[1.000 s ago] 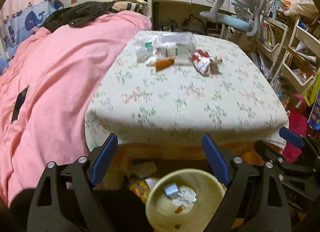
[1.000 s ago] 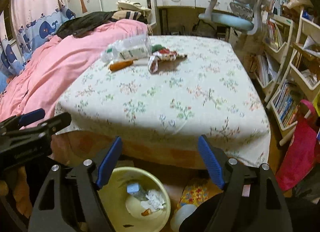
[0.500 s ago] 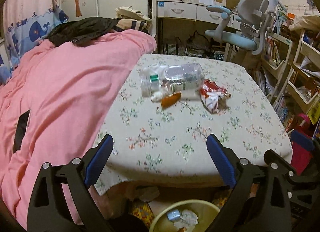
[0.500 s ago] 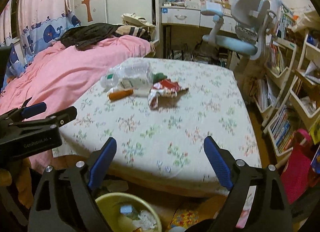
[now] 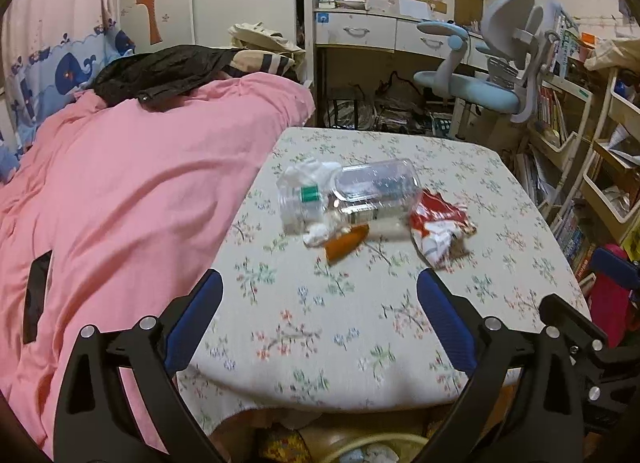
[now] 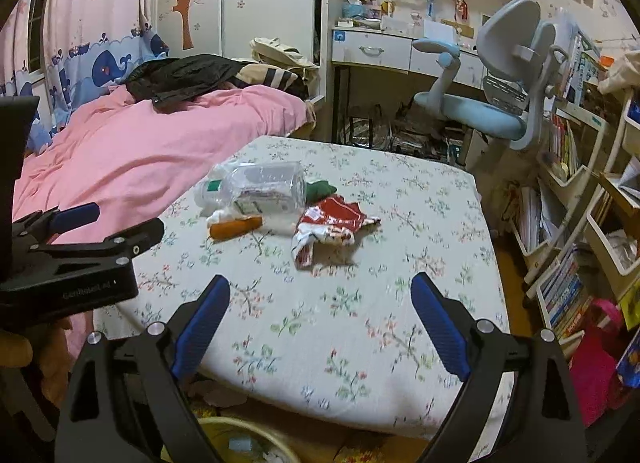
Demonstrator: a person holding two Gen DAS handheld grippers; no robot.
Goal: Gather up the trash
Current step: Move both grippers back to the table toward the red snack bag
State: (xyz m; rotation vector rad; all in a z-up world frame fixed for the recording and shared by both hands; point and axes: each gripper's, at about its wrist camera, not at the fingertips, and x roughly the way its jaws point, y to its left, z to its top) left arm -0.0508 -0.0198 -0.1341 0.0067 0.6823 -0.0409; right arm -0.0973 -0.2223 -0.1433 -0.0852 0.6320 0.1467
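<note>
With some scraps already binned (image 6: 240,439), my tools (image 5: 320,323) (image 6: 320,327) hang wide and empty before the worktop's (image 5: 360,343) remaining bottle (image 5: 360,191) and wrapper (image 5: 438,227).

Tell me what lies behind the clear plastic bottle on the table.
Behind the clear plastic bottle, the left view shows crumpled white paper; the right view shows a green item behind its base. The bottle hides the rest of both.

Desk (image 5: 360,327): matt floral-print cloth cover. Bottle (image 5: 360,191): clear glossy plastic, crumpled; wrapper (image 5: 438,225): shiny red-and-white film, creased. Tongs (image 5: 318,299): matt black plastic with ribbed blue pads (image 5: 444,327); bed cover (image 5: 132,199): soft pink cloth.
</note>
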